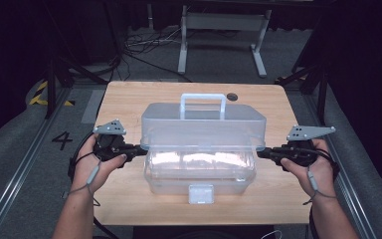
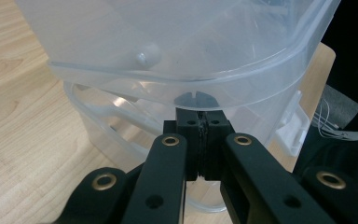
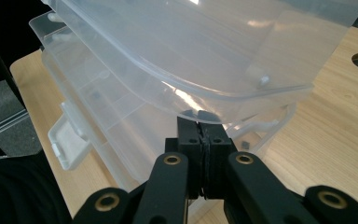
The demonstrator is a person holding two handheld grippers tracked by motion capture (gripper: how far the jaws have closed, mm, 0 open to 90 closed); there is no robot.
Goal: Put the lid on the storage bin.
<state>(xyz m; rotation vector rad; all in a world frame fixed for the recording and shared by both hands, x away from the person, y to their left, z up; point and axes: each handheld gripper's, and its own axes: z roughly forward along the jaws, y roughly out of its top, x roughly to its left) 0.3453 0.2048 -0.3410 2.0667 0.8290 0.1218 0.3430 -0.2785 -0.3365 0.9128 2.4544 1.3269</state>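
Observation:
A clear plastic box sits mid-table. Its lid [image 1: 204,122], topped by a handle [image 1: 202,102], is tilted up off the base [image 1: 199,172], and a white latch [image 1: 201,193] hangs at the front. My left gripper [image 1: 143,148] is at the box's left end, shut, with its tips just under the lid's rim. My right gripper [image 1: 259,153] mirrors it at the right end, also shut. In the left gripper view the closed jaws [image 2: 198,114] meet below the lid [image 2: 168,42], above the base [image 2: 121,126]. The right gripper view has the closed jaws [image 3: 200,122] under the lid [image 3: 205,46].
The wooden table [image 1: 129,99] has a round hole [image 1: 232,96] behind the box. Beyond its far edge stand a metal frame [image 1: 224,22] and floor cables [image 1: 144,47]. A painted 4 [image 1: 62,140] marks the floor at the left.

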